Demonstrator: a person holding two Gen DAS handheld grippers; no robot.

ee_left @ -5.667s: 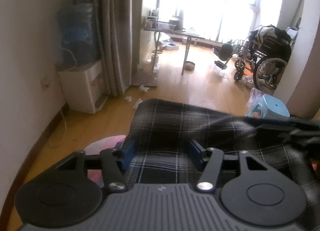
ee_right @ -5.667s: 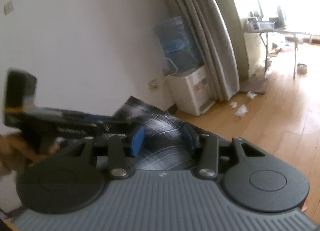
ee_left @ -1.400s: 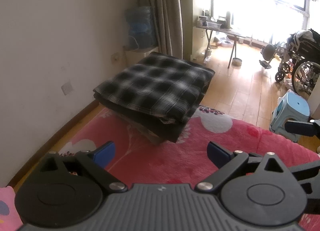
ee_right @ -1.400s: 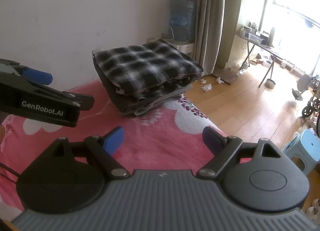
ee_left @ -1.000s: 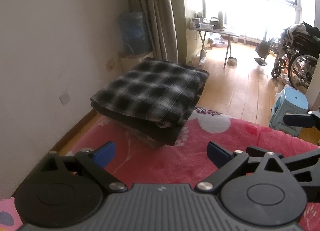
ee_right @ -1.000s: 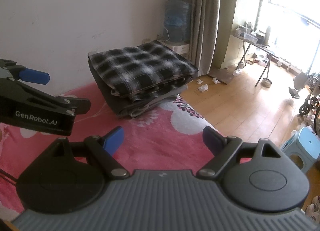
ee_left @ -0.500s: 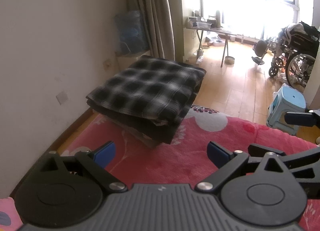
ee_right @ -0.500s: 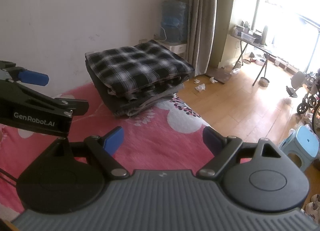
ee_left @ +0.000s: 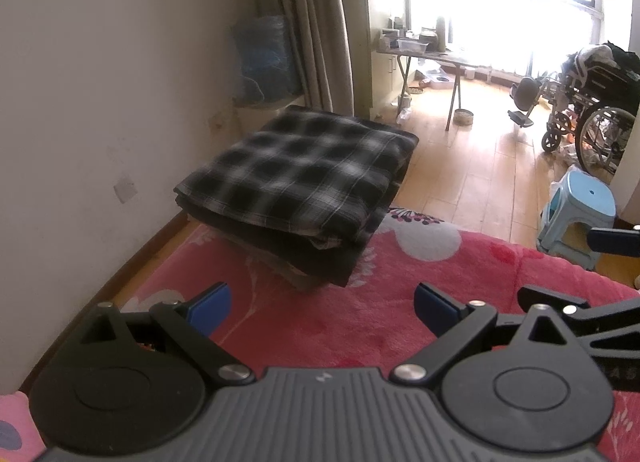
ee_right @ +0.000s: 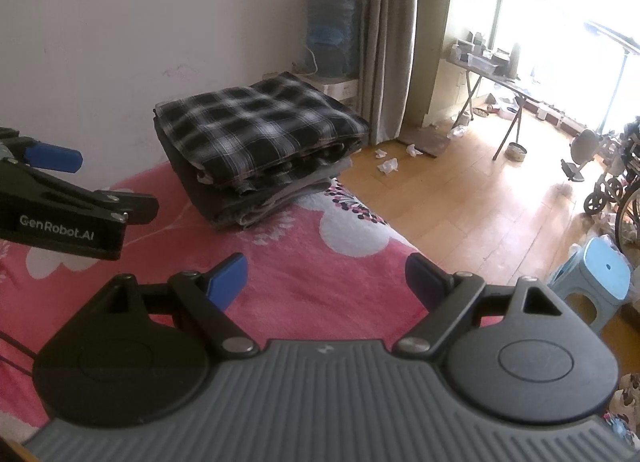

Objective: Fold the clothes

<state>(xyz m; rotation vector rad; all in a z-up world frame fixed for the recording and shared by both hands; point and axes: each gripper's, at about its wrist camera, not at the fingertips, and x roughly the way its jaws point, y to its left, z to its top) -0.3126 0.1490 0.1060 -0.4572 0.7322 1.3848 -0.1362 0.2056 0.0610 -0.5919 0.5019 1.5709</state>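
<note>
Left hand-held gripper (ee_left: 322, 308): jaws spread wide, nothing between them, above the pink blanket (ee_left: 360, 326).
Right hand-held gripper (ee_right: 326, 282): jaws spread wide and empty, beside the left one.
Plaid cloth (ee_right: 256, 126): folded flat, topmost on a stack of folded clothes (ee_right: 264, 198).
Stack: sits at the far corner of the blanket, near the wall (ee_right: 160, 22).
Blue stool (ee_left: 576, 214): on the wooden floor (ee_left: 480, 166), well apart from the stack.
</note>
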